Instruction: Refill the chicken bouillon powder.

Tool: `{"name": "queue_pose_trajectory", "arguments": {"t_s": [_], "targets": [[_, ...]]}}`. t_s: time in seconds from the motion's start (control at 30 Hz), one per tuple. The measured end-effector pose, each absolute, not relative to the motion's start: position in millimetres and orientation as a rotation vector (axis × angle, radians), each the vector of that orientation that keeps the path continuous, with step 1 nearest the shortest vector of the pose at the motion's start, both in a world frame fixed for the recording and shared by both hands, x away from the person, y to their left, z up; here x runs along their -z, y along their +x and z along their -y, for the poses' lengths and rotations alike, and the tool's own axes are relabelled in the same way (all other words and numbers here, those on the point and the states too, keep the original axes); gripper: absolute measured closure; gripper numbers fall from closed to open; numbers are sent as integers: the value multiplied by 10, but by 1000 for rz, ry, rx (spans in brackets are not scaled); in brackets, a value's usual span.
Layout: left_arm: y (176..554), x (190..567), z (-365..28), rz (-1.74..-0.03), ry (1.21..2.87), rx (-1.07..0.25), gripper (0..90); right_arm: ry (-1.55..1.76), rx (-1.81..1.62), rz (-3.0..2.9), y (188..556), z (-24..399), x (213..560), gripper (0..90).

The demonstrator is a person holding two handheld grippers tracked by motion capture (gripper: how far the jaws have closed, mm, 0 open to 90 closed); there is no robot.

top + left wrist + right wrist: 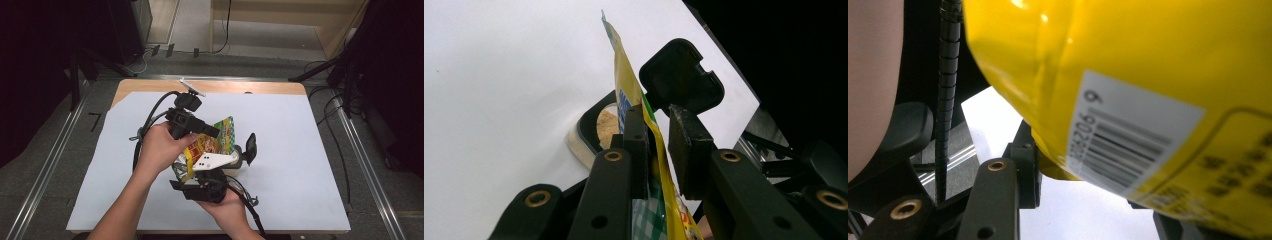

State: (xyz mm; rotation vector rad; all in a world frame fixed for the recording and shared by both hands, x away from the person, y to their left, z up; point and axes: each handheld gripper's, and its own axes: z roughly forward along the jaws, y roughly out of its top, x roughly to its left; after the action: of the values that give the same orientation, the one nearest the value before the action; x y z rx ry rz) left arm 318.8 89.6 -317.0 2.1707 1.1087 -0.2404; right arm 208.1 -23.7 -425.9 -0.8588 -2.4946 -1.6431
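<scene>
Open-lid tub (591, 131) w/ tan powder; yellow pouch (212, 142) just above

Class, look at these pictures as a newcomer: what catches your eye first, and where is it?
A bright yellow snack bag is held up over the middle of the white table, between the left gripper and right gripper. Beside it sits a small open container with its black lid raised.

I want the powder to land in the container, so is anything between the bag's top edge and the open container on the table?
Nothing visible. In the left gripper view the yellow bag rises between the jaws, and the open container lies just beyond, its lid swung back.
</scene>
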Motion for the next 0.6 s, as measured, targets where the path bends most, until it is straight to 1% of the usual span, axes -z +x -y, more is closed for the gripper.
{"name": "queue_pose_trajectory", "arguments": {"t_s": [0.37,0.6], "targets": [[3201,3173,-913,-1115,2165,241,786,-858,1641,2493,2073,229,4246,601],[3233,3200,-950,-1136,2160,266,795,-846,1634,2510,2078,227,4245,599]]}}
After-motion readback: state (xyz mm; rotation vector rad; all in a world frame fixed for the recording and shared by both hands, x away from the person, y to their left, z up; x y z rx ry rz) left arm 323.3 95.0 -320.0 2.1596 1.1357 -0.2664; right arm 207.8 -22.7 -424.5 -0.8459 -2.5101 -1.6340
